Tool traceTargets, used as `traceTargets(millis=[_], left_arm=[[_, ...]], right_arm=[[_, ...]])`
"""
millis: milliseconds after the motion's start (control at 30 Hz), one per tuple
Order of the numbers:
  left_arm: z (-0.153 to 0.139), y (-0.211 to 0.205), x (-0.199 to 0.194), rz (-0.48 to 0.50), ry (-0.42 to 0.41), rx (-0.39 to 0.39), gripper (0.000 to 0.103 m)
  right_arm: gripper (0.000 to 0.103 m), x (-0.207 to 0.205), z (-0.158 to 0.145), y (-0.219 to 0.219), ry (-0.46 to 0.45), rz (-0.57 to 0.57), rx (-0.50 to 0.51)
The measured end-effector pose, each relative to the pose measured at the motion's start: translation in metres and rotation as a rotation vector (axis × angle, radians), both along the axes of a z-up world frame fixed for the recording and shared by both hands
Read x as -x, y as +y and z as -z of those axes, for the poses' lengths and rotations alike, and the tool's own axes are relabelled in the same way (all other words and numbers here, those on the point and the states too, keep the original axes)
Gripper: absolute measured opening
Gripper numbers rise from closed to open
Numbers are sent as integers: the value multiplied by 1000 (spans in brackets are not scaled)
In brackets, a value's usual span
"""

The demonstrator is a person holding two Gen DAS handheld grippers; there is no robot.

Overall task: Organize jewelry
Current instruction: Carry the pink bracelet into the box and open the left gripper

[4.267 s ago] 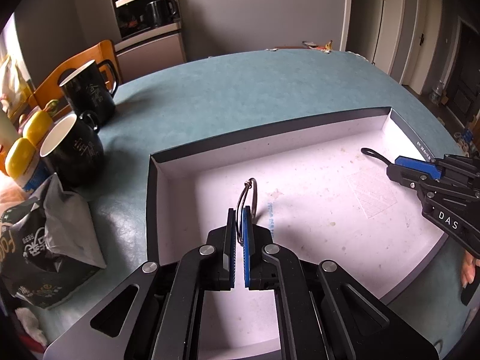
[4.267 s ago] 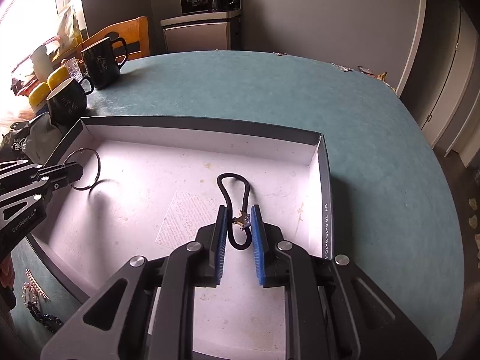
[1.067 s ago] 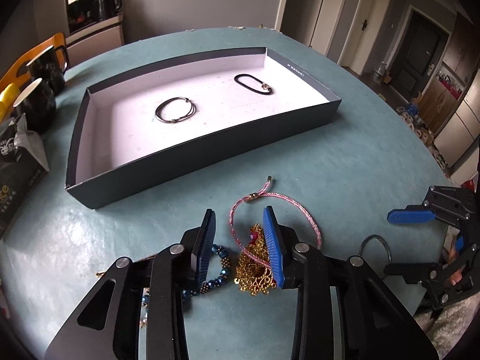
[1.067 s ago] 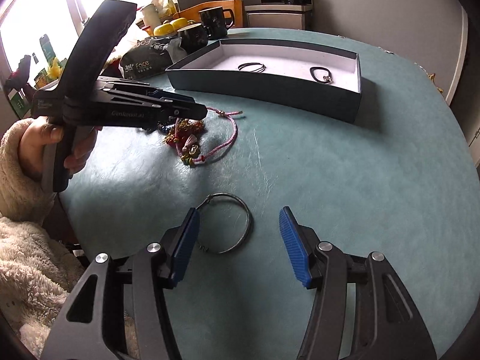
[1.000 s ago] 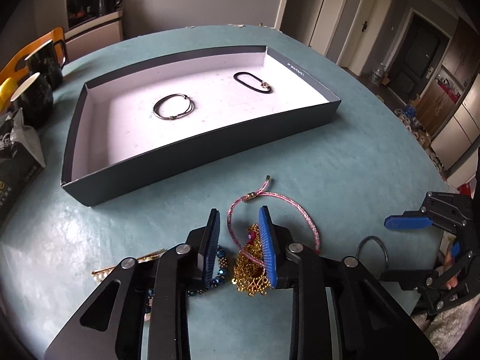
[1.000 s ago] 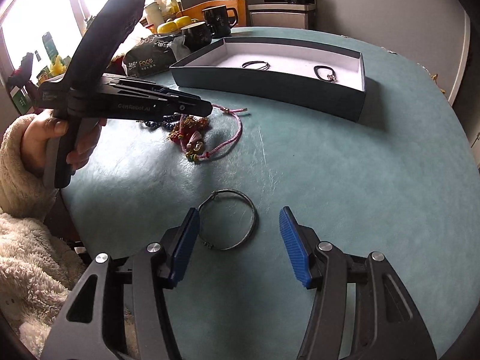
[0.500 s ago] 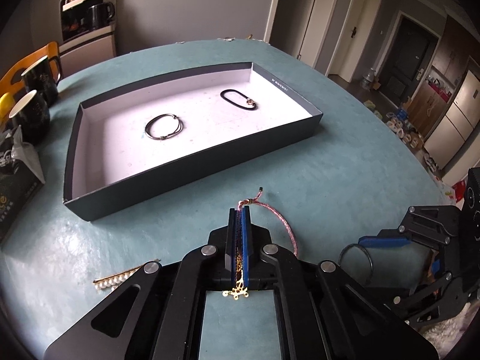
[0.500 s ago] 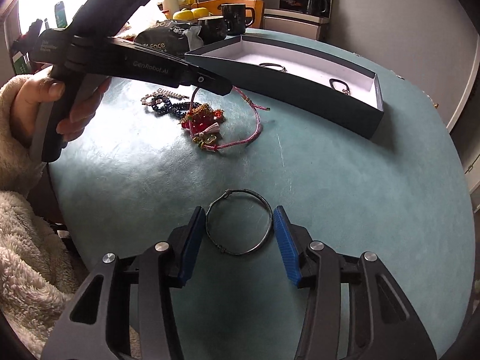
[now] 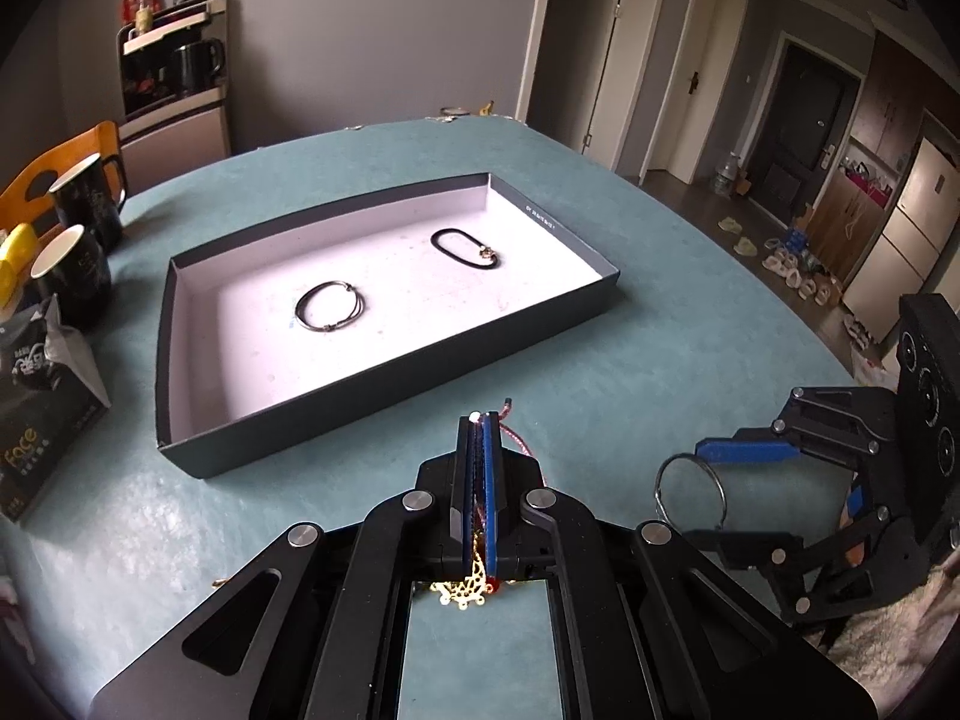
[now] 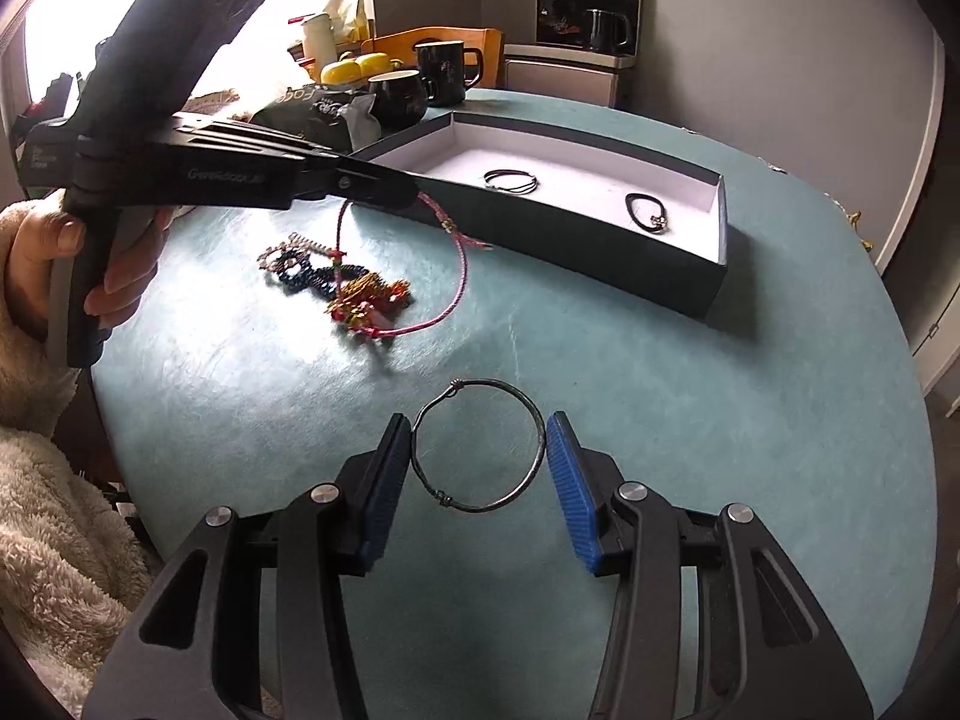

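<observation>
So far two pieces lay in the tray (image 9: 384, 420): a wire bracelet (image 9: 330, 313) at its nine o'clock and a black band (image 9: 465, 247) toward two o'clock. The left gripper (image 9: 478, 420) was pinched shut on the pink cord bracelet (image 10: 459, 276), lifting it; the right gripper (image 10: 478, 468) squeezed the silver bangle (image 10: 478, 447) between its pads. A beaded pile (image 10: 312, 273) remained on the table.

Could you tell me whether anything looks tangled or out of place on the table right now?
Yes. The pink cord bracelet pinched in the left gripper drags its gold and red charms up against the dark bead bracelet, so the cluster may tangle or lift together.
</observation>
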State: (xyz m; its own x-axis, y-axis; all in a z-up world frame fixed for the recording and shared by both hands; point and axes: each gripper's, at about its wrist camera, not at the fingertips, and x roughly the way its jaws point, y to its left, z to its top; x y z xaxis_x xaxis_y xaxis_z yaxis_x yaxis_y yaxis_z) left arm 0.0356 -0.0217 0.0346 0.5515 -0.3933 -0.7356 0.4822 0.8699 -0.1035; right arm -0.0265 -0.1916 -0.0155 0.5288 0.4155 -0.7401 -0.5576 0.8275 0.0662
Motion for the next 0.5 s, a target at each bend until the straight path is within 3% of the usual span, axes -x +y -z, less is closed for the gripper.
traceTargets(millis=[500], left_arm=[[-58, 28, -27, -101, -183, 11, 3]], right_arm=[[47, -92, -40, -28, -91, 174, -87]])
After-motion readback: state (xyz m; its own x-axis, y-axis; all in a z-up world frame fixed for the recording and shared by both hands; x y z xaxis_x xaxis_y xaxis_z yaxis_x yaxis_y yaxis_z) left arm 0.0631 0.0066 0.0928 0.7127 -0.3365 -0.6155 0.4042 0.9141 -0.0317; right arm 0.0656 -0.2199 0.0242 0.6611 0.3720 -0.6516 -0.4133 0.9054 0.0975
